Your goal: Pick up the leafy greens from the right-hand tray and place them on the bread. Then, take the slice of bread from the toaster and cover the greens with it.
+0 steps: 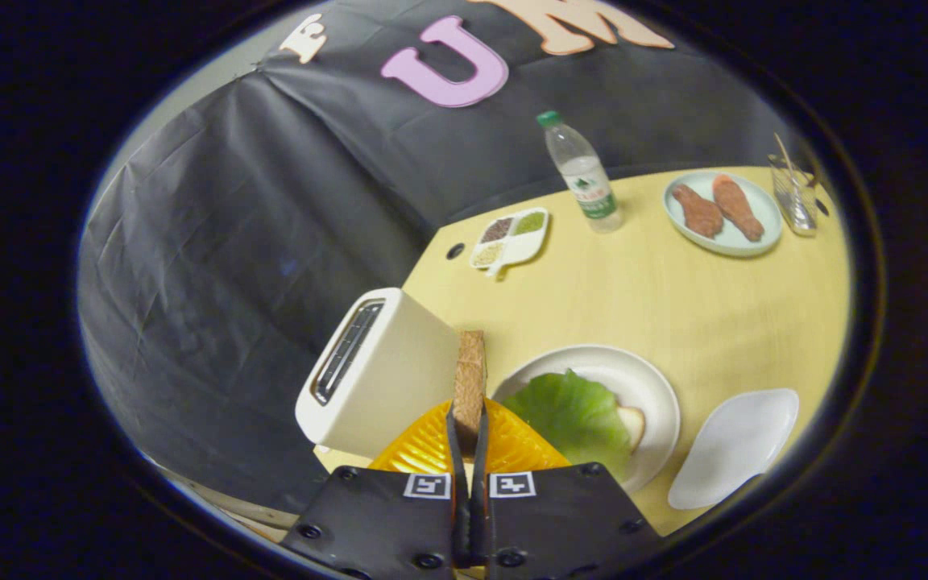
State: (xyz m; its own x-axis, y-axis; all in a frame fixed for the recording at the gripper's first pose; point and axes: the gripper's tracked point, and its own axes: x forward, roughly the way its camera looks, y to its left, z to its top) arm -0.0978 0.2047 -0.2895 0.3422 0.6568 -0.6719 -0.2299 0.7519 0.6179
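Note:
My gripper (468, 439) is shut on a slice of bread (470, 374), held upright and edge-on between the fingers. Just left of it stands the cream toaster (387, 374), tilted in the view, its slots facing left. To the right, on a round white plate (641, 379), the leafy greens (573, 415) lie on a slice of bread whose pale edge (633, 423) shows past the leaf. Further right lies an empty white tray (734, 447).
An orange ribbed dish (424, 451) lies under the fingers. Beyond, on the yellow table (673, 298), stand a small divided condiment dish (510, 236), a water bottle (581, 173), a plate with two brown pieces (722, 211) and a glass (794, 193).

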